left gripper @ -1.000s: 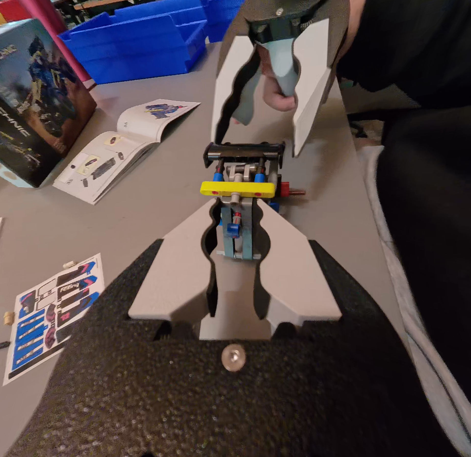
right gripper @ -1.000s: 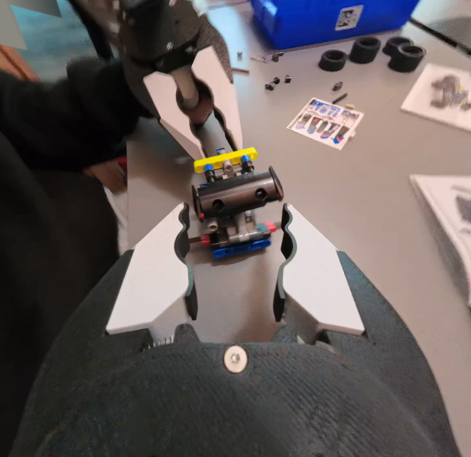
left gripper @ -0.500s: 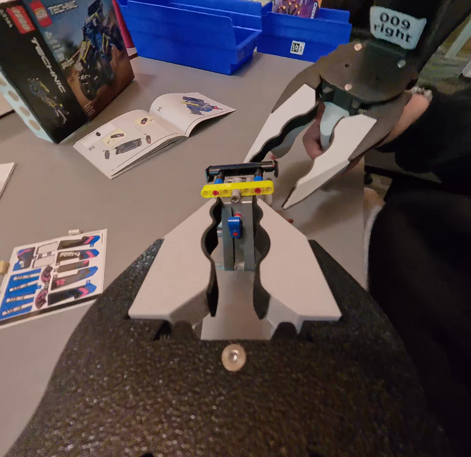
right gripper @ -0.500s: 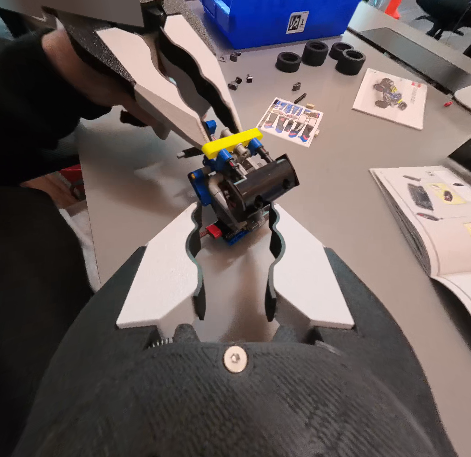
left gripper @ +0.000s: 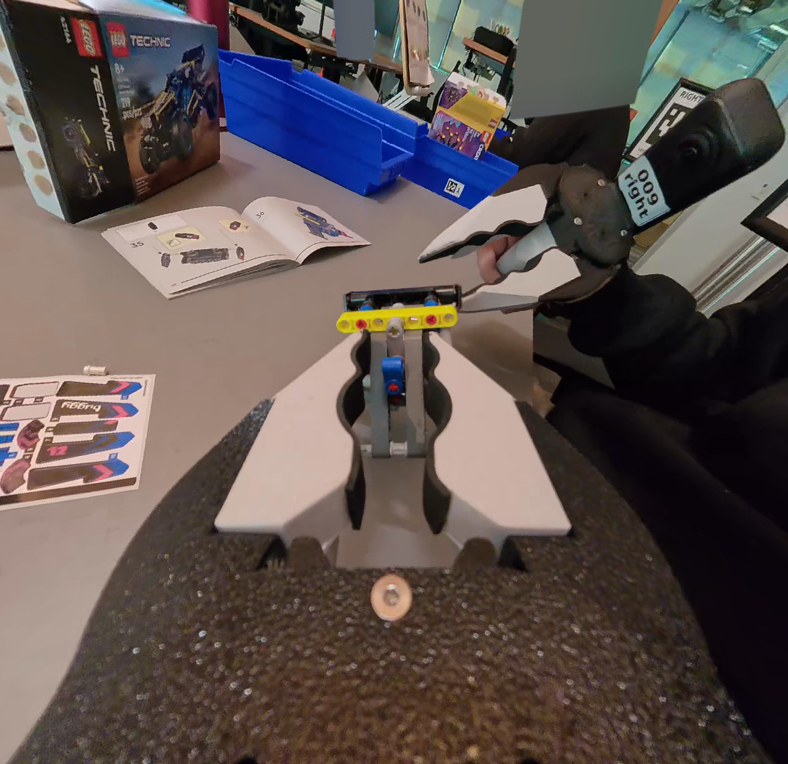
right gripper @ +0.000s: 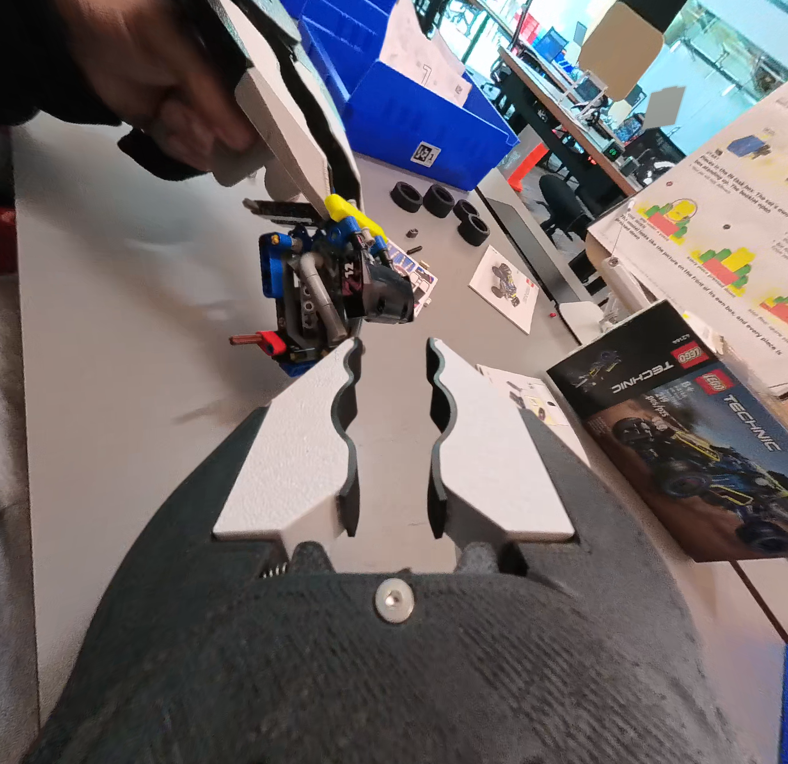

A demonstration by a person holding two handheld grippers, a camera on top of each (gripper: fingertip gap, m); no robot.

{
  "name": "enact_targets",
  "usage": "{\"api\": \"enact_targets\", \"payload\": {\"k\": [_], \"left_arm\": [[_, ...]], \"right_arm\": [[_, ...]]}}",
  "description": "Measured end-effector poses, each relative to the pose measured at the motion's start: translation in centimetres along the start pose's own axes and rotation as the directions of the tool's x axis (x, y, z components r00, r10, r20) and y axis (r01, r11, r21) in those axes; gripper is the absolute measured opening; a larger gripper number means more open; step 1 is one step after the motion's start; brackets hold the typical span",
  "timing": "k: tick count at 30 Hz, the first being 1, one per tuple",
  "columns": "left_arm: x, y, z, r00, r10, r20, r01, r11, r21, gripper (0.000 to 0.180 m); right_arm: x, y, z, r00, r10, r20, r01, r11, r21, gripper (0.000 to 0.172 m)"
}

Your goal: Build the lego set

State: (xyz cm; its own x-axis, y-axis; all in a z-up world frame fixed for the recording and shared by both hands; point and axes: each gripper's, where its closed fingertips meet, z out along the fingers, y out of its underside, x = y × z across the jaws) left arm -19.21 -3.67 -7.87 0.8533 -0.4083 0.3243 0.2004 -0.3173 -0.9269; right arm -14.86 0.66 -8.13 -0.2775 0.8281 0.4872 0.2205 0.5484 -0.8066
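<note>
My left gripper (left gripper: 394,338) is shut on the grey frame of a small brick model (left gripper: 396,321) with a yellow beam across it, blue and red pins and a black end piece, and holds it above the grey table (left gripper: 213,338). The right wrist view shows the left gripper (right gripper: 337,202) holding the model (right gripper: 324,283) from above. My right gripper (right gripper: 392,347) is open with nothing between its pads. The model hangs just left of its left fingertip (right gripper: 341,360). In the left wrist view the right gripper (left gripper: 441,283) is at the model's right end, one finger beside the black piece.
A toy set box (left gripper: 115,104), an open booklet (left gripper: 230,240) and a sticker sheet (left gripper: 72,436) lie to the left. Blue bins (left gripper: 315,121) stand behind. Black tyres (right gripper: 439,200), small loose parts and a leaflet (right gripper: 505,291) lie farther off. The table edge runs along the person's side. Tip to tip, the grippers are about 7 centimeters apart.
The left gripper lifted and tilted the model off the table. The right jaws narrowed from wide around the black end piece and closed on nothing; the model now sits outside them, to their left.
</note>
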Motion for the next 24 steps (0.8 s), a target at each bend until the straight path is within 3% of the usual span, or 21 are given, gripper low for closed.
{"api": "enact_targets", "payload": {"k": [2, 4, 6, 8, 12, 15, 19, 24], "left_arm": [[0.2, -0.2, -0.1, 1.0, 0.011, -0.004, -0.011, 1.0, 0.009, 0.021], [0.6, -0.6, -0.2, 0.999, 0.049, -0.014, -0.049, 0.999, 0.023, 0.021], [1.1, -1.0, -0.3, 0.994, 0.107, -0.016, -0.107, 0.994, 0.036, 0.021], [1.5, -0.9, -0.3, 0.984, 0.179, -0.008, -0.179, 0.984, 0.019, 0.021], [1.1, 0.0, -0.2, 0.97, 0.24, 0.039, -0.237, 0.969, -0.074, 0.021], [1.0, 0.1, -0.2, 0.951, 0.304, 0.057, -0.297, 0.949, -0.102, 0.021], [1.1, 0.0, -0.2, 0.885, 0.453, 0.108, -0.434, 0.887, -0.158, 0.021], [0.6, 0.8, 0.0, 0.803, 0.572, 0.168, -0.498, 0.798, -0.338, 0.021]], "right_arm": [[-0.5, -0.4, 0.0, 0.998, 0.052, 0.04, -0.053, 0.998, 0.027, 0.027], [-0.8, -0.4, 0.1, 0.973, 0.21, 0.099, -0.215, 0.976, 0.039, 0.033], [-1.9, -0.7, 0.0, 0.887, 0.395, 0.24, -0.414, 0.91, 0.034, 0.043], [-1.6, -1.3, -0.2, 0.821, 0.49, 0.292, -0.531, 0.844, 0.074, 0.047], [-3.1, 0.3, 0.4, 0.766, 0.556, 0.321, -0.579, 0.815, -0.031, 0.051], [-5.5, 0.2, 0.9, 0.613, 0.674, 0.412, -0.683, 0.714, -0.152, 0.061], [-4.0, -1.7, 1.9, 0.441, 0.789, 0.427, -0.864, 0.502, -0.036, 0.064], [-4.2, -1.6, 2.8, 0.416, 0.838, 0.353, -0.893, 0.45, -0.014, 0.072]]}}
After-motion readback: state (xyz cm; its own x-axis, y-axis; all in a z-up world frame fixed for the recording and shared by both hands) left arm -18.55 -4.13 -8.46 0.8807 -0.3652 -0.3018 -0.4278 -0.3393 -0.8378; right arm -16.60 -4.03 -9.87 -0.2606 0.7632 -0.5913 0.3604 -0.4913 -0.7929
